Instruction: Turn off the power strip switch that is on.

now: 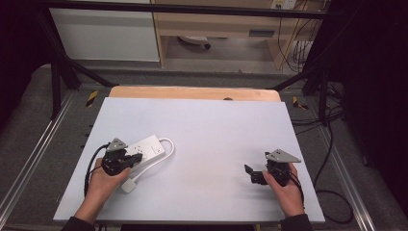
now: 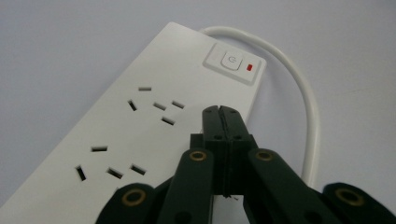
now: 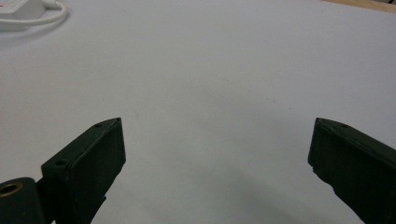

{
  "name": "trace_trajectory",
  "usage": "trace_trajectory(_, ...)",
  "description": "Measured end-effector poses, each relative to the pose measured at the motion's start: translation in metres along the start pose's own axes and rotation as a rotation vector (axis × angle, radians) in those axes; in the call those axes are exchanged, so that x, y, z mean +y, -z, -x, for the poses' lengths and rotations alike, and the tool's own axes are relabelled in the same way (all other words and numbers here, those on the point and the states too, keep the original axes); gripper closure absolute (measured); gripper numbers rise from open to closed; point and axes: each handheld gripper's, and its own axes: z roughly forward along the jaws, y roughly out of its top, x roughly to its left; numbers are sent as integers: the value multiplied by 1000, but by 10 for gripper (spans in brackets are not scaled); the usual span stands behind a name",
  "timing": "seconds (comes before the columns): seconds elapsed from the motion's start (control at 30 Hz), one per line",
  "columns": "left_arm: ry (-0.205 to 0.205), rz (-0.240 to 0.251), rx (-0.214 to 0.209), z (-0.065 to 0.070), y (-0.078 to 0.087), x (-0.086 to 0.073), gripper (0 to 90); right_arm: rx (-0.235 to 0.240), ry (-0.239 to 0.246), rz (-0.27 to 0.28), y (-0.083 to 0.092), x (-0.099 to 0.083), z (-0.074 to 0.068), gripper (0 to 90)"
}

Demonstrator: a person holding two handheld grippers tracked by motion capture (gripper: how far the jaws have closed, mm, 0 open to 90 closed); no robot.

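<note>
A white power strip lies on the left side of the worktop. Its white cord loops around its far end and runs back to a white plug near the person's left hand.

The strip looks like hard, smooth plastic. It is stiff and probably light, so it may slide on the worktop if pushed. The best place to hold it looks like across its long sides, where the tool can squeeze it. The cord is soft and bendy and would flop around. The strip has a switch with a small red light at its far end.

The left tool has its jaws pressed together, with nothing between them. Its tip hangs right over the strip, near the edge and just short of the switch. It looks ready to poke the switch. The left hand holds it low and pointing away and to the right.

The right tool is spread wide, with nothing in it. It is at the near right, well away from the strip. The right hand holds it pointing to the left.
</note>
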Motion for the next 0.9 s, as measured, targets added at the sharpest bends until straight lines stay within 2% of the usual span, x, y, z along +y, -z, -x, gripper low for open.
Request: trace_trajectory(0.9,-1,-4,-4,-1,0,0,900,0,1,-1,0,0,0,45)
